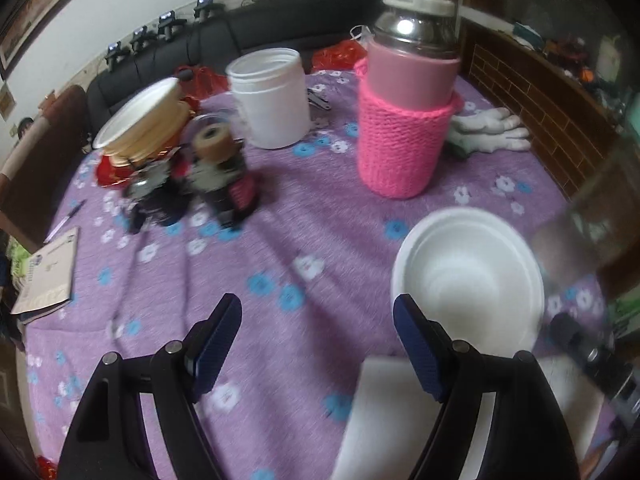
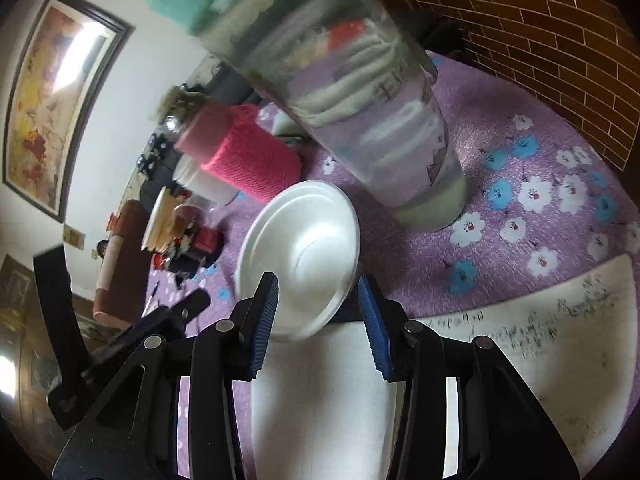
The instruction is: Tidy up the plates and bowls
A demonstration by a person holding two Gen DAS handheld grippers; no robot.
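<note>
- You are working over a table with a purple flowered cloth [image 1: 280, 216], a brick-patterned wall [image 2: 540, 32] along one side, a dark sofa [image 1: 280, 28] behind it and a framed picture [image 2: 52, 96] on the white wall.
- Your left gripper [image 1: 318, 336] hangs above the cloth with its blue-padded fingers [image 1: 218, 340] spread wide; only the cloth shows between them.
- A white foam bowl [image 1: 468, 276] sits upright on the cloth just beside the right-hand finger in the left wrist view, which overlaps its near rim; you cannot tell whether they touch.
- Your right gripper [image 2: 318, 320] has its fingers [image 2: 264, 320] partly apart, one on either side of the near edge of that same bowl [image 2: 300, 248]; the pads do not appear to press on it.
- A second stack of white and tan bowls [image 1: 140, 120] stands at the far left of the table, well apart from the single bowl.
- Behind the bowl stands a flask in a pink knitted sleeve [image 1: 404, 120], and left of it a white plastic jar [image 1: 272, 96].
- A tall clear container with a green lid [image 2: 340, 92] stands near the bowl in the right wrist view.
- A white sheet of paper with dark marks [image 2: 540, 344] lies near the table edge under your right gripper, a booklet [image 1: 48, 276] lies at the left edge, and a white glove [image 1: 492, 128] lies by the wall.
</note>
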